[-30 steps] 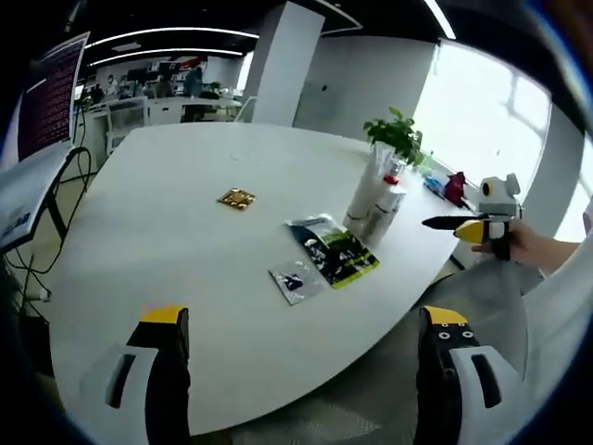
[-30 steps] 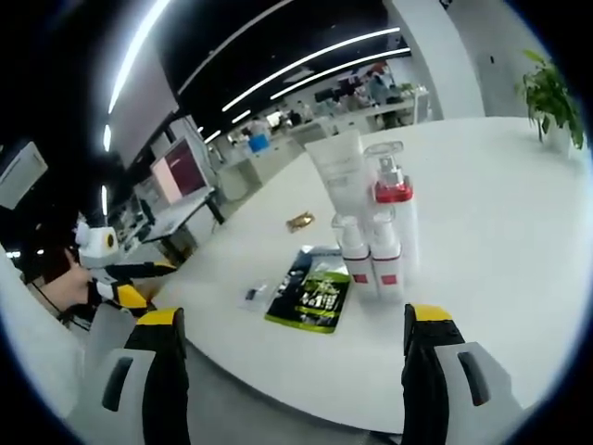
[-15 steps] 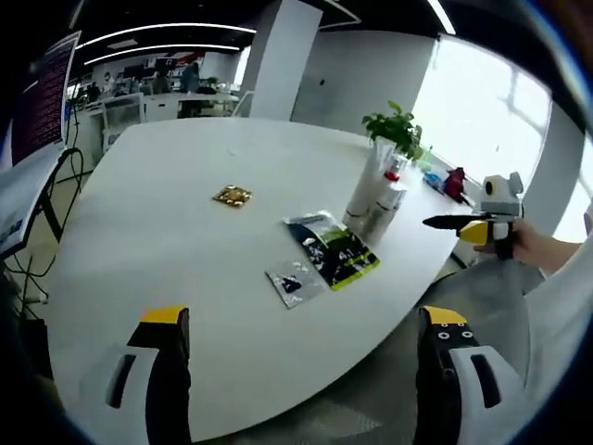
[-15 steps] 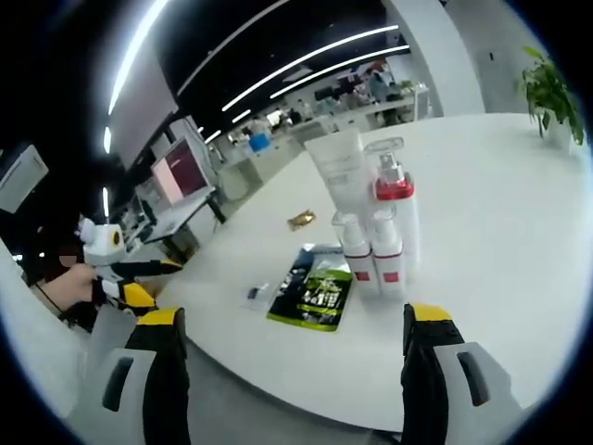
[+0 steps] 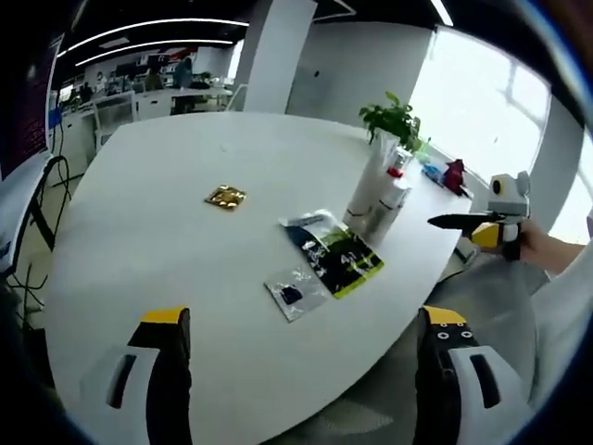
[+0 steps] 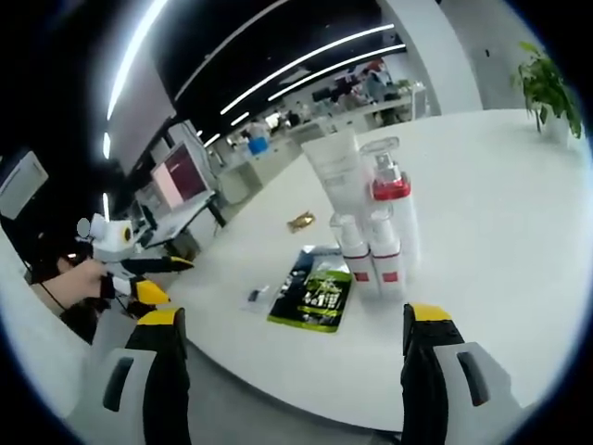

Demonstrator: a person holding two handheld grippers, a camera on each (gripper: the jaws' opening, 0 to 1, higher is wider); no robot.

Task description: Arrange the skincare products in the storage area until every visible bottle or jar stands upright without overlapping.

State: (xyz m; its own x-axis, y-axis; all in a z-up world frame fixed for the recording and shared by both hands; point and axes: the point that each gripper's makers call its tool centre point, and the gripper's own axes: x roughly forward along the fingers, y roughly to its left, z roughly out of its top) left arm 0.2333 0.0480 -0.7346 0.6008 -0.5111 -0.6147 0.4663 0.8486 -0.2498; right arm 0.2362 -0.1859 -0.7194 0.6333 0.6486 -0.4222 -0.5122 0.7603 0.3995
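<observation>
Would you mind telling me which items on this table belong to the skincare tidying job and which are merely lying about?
Job items:
- white tube, upright
- red-collared pump bottle, upright
- two small white bottles, upright
- left claw and right claw, both open

Lying about:
- green-and-black sachet, flat
- small clear packet
- gold square
- potted plant

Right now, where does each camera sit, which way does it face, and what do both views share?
Left gripper view: off the table's edge, facing across it toward the bottles and plant; own jaws at bottom, right gripper in a hand.
Right gripper view: at another edge, facing the bottles closely; own jaws at bottom, left gripper at left.
Shared: bottles, green packet, gold item.
</observation>
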